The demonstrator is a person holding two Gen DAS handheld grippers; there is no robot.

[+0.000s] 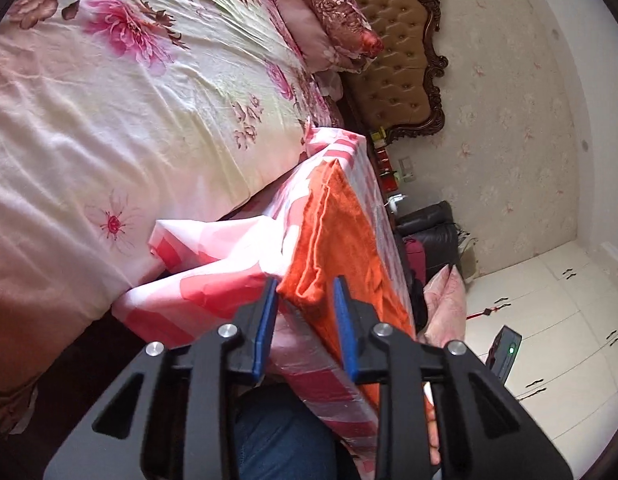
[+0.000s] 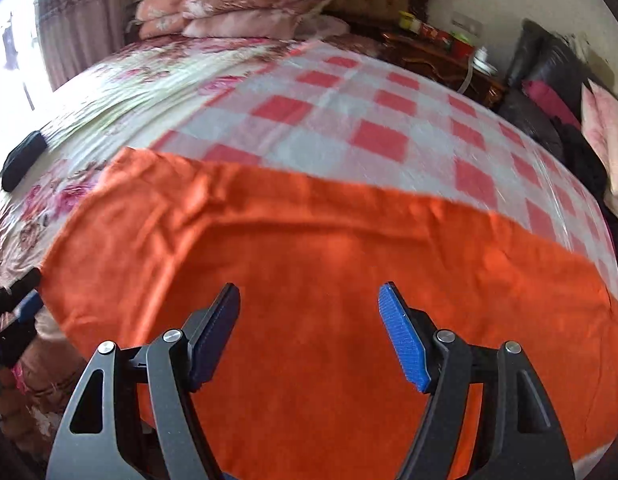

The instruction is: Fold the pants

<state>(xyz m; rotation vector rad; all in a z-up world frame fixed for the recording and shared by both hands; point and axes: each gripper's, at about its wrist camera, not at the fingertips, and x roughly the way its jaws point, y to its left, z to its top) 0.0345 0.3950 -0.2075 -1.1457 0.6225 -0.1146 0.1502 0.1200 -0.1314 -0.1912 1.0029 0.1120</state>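
checked cloth [image 2: 349, 92] bare beyond pants [image 2: 309, 280]; pillows [image 2: 237, 4] behind

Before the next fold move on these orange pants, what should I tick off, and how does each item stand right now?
1. Left gripper open around the edge of the orange pants: ok.
2. Left grip closed on the fabric: not ok, jaws apart.
3. Right gripper open, over the pants: ok.
4. Right fingers touching the fabric: cannot tell.
5. Pants lying on the checked cloth: ok.
6. Pants smooth: not ok, creases near the far edge.

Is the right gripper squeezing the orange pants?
No, the right hand-held gripper hangs open above the orange fabric pants, its blue pads wide apart.
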